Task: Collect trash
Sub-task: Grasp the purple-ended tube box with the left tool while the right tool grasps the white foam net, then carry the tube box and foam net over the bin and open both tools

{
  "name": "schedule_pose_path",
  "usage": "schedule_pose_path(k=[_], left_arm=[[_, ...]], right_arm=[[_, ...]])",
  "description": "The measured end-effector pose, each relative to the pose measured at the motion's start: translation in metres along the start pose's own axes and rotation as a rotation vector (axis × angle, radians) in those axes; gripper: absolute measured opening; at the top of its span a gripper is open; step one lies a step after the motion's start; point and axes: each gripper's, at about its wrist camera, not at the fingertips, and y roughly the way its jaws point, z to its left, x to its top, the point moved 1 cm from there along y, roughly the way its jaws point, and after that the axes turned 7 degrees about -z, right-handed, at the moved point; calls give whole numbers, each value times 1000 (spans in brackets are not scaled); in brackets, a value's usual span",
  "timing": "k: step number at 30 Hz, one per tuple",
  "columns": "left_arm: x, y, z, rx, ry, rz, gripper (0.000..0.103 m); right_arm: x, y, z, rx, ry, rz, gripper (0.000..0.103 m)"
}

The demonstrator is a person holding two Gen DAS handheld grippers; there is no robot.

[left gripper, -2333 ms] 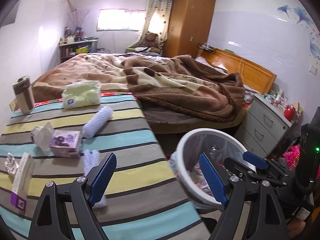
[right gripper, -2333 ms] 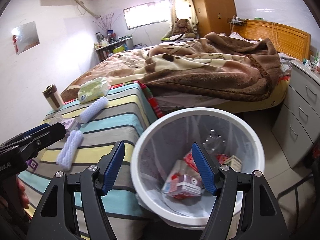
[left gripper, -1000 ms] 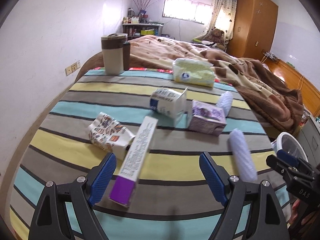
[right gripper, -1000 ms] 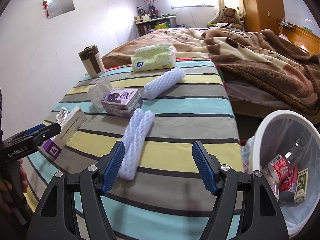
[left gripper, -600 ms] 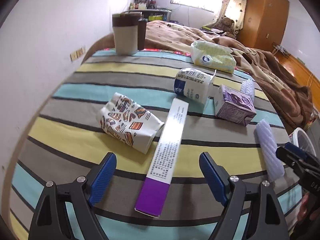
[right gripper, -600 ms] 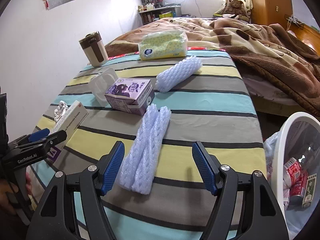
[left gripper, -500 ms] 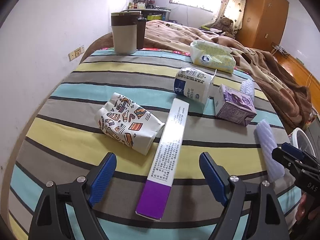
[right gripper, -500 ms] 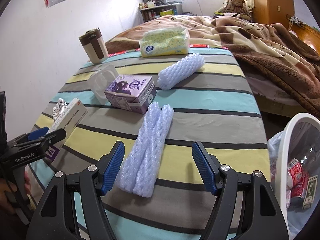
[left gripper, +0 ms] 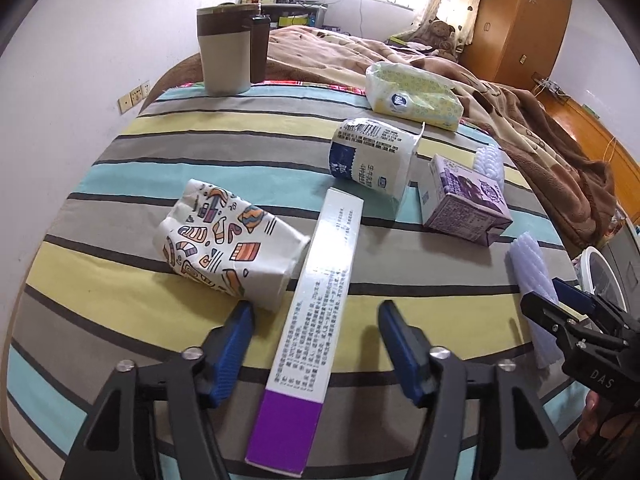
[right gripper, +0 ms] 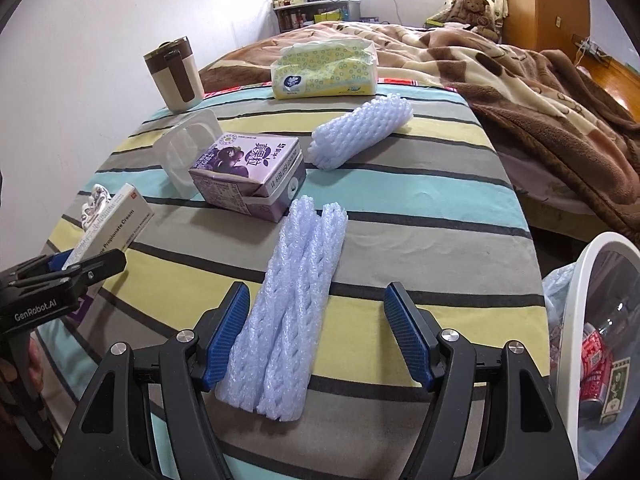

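My left gripper (left gripper: 314, 340) is open, its jaws on either side of a long white and purple carton (left gripper: 316, 318) lying on the striped table. A crushed patterned paper cup (left gripper: 224, 242) lies by the left jaw. My right gripper (right gripper: 316, 336) is open around the near end of a folded blue foam net (right gripper: 298, 300). A purple drink carton (right gripper: 250, 168), a second foam net (right gripper: 362, 130) and a white and blue cup (left gripper: 370, 158) lie further on. The white trash bin (right gripper: 588, 308) stands at the right, with cans inside.
A beige and brown mug (left gripper: 226, 50) and a yellow tissue pack (right gripper: 324, 66) stand at the table's far edge. Beyond lies a bed with a brown blanket (right gripper: 520, 76). A wall runs along the left. The table's right edge drops to the bin.
Both grippers have swung from the bin to the table and moved forward and down. The left jaws now straddle the long carton, the right jaws the foam net. Both stay open.
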Motion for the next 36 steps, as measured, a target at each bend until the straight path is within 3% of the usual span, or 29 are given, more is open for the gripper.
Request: schedule_pose_path(k=[1,7,15,22,36], left_arm=[[1,1,0,3,-2,2,59],[2,2,0,5,-11,2,51],[2,0,-2,14,3,-1,26],[-2,-4,-7,-2,-1,-7,25],[-2,-39,-27,-47,9,-68,25]], right_arm=[[0,0,0,-3,-3,-1,56],[0,1,0,-4,-2,0,44],[-2,0,1,-5,-3,-4,33],[-3,-4,2,-6,0,-24,26],[-1,-33,-6,16,31,-103,25]])
